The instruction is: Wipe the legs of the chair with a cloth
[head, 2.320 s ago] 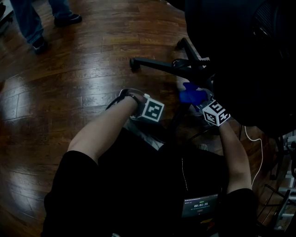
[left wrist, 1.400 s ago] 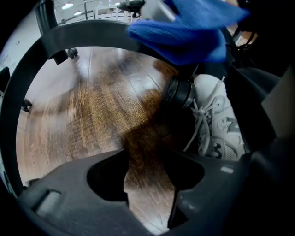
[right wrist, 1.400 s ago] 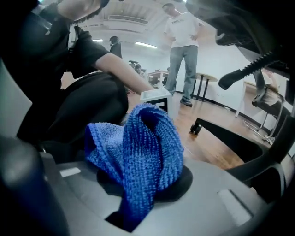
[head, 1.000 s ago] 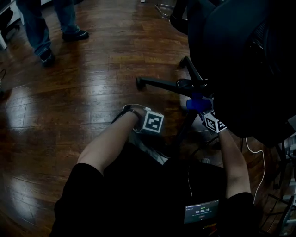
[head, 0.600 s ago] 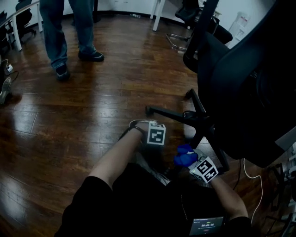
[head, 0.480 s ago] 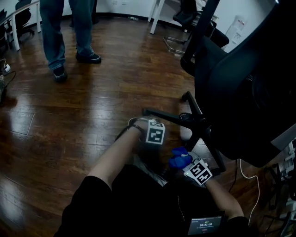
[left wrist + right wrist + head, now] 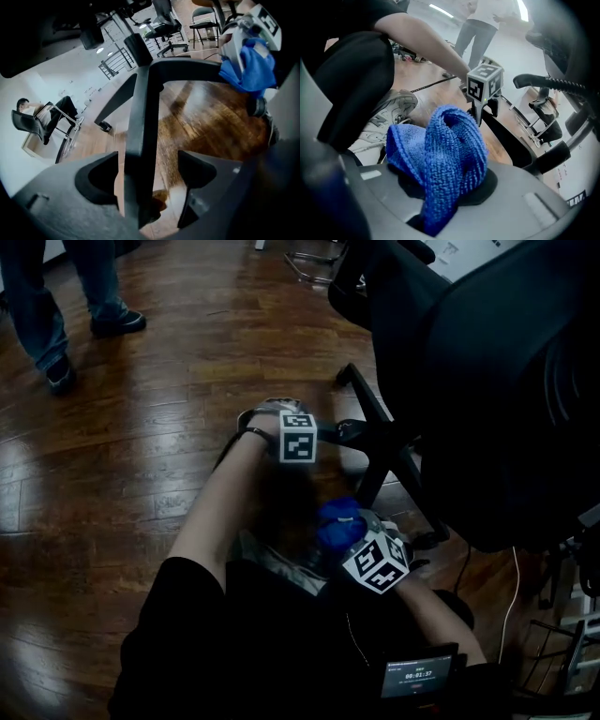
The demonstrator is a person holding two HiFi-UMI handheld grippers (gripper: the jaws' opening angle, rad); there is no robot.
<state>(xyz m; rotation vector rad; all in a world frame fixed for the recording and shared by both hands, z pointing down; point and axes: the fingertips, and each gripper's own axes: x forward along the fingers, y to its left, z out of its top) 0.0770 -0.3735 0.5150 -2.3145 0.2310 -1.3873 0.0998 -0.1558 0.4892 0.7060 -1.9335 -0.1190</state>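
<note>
Left gripper [image 7: 150,172] astride a chair leg [image 7: 143,117], right gripper [image 7: 445,192] holding the cloth [image 7: 440,150].

Left jaws stand wide apart and have just been opening. The black leg runs between them, nearer one jaw, with a clear gap on the other side, so no grip. Right jaws are closed on the blue cloth, which is bunched up and sticks out past the tips. Cloth sits on the near side of the chair [image 7: 487,381] base, just beside a leg and low over the wood floor [image 7: 141,427]. Can't tell if it touches the leg. Left gripper is further out on the left-hand leg, near the hub. Person's shoe [image 7: 389,112] lies near the cloth. Another person [image 7: 56,306] stands far left.
</note>
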